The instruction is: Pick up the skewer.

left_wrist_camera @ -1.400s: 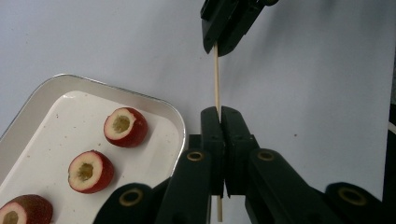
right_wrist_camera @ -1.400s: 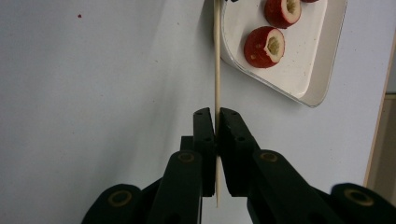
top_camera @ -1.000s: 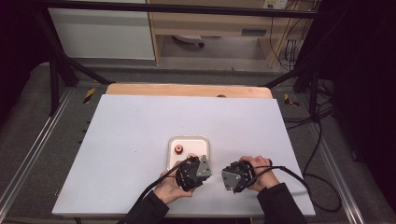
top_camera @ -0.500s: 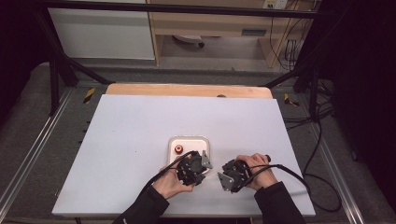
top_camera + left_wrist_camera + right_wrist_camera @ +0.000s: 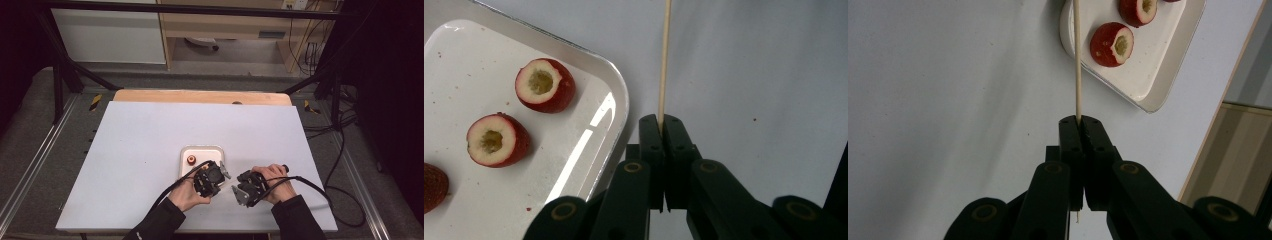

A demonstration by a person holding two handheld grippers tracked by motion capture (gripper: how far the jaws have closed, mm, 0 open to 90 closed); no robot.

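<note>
- The left claw [image 5: 663, 120] is closed on a thin wooden skewer [image 5: 664, 60], which runs straight up from between its jaws and out of the top of the left gripper view.
- The right claw [image 5: 1080, 121] is likewise closed on a skewer [image 5: 1077, 60] — the stick rises from the jaw tips, and a short end of it shows below the jaws.
- In the high view the left claw [image 5: 220, 170] and right claw [image 5: 239, 192] sit close together near the front edge of the bench [image 5: 140, 145], each held in a hand [image 5: 187, 196].
- Just beside the left claw lies a white tray [image 5: 616, 100], its rounded corner almost at the jaws.
- On the tray rest cored red fruits [image 5: 544, 85] — pale inside, each with a hollow centre; one more [image 5: 494, 140] lies nearer, and a third shows partly at the edge.
- In the right gripper view the skewer's upper part crosses the tray [image 5: 1148, 75] rim, with a fruit [image 5: 1112, 44] just to its side.
- Cables trail from both claws toward the bench's front.
</note>
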